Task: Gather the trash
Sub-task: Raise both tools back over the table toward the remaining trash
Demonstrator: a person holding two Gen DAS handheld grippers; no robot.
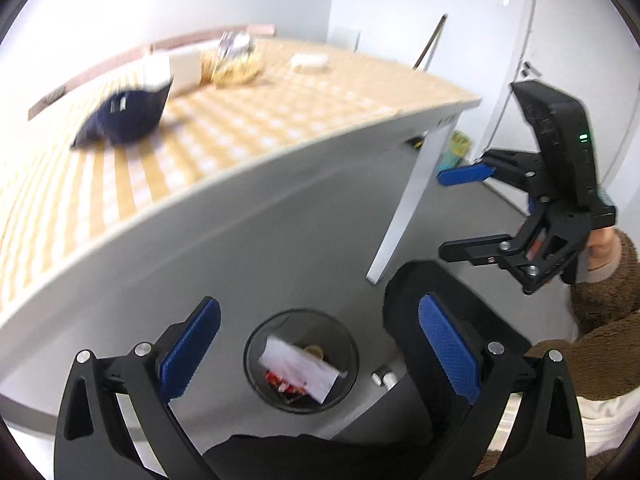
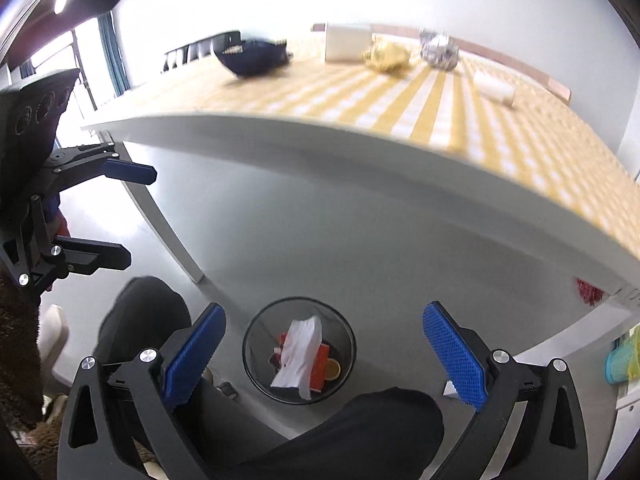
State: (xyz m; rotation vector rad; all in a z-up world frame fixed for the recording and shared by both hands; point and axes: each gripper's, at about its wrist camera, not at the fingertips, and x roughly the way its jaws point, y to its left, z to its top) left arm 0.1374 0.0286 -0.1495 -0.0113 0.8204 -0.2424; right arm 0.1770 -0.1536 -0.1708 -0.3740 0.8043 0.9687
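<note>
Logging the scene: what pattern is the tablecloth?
Yellow-and-white checks on the tablecloth; the right wrist view shows it best.

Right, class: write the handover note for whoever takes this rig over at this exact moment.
Left claw: open, empty, above the bin.
Right claw: open, empty, also above the bin.
Mesh wastebasket stands on the floor by the table and holds a white tissue, a red packet and other scraps.
Left on the checked tablecloth: dark blue bag, gold wrapper, foil ball, white box, white cup.
</note>
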